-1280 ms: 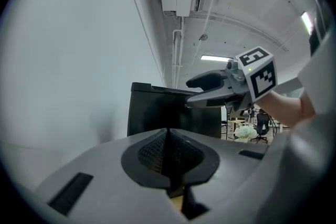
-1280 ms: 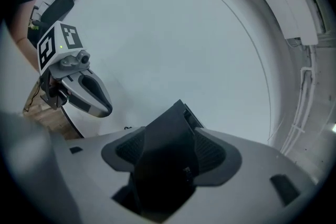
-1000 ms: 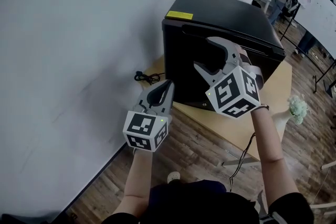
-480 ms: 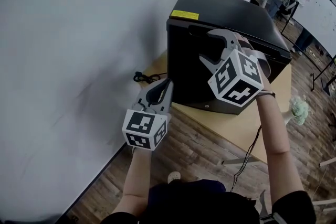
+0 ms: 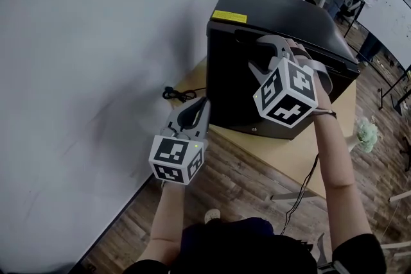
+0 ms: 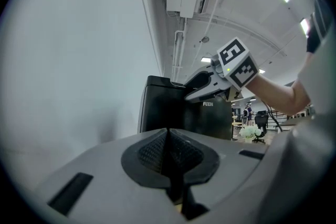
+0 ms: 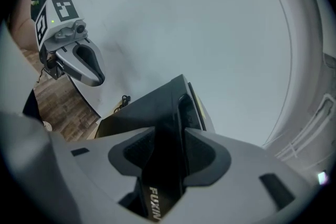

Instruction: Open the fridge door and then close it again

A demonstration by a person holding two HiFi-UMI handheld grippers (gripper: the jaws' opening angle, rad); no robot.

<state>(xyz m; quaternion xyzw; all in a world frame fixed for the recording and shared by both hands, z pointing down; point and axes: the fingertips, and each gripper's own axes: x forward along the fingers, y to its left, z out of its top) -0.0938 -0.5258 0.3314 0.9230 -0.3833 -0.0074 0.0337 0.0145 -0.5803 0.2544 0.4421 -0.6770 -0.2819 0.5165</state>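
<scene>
R gripper (image 5: 258, 56) jaws just closing, clamped astride fridge door (image 5: 232, 99) top edge; door upright, facing person. L gripper (image 5: 203, 104) pinched together, empty.

Your fridge (image 5: 289, 19) is a small, boxy black unit standing upright on the pale wooden bench (image 5: 302, 151), close to the white wall (image 5: 96, 42). Its glossy door (image 5: 231, 90) faces you, with a grip recess along its top edge and a yellow label (image 5: 229, 16) at the top front corner. It looks shut.
</scene>
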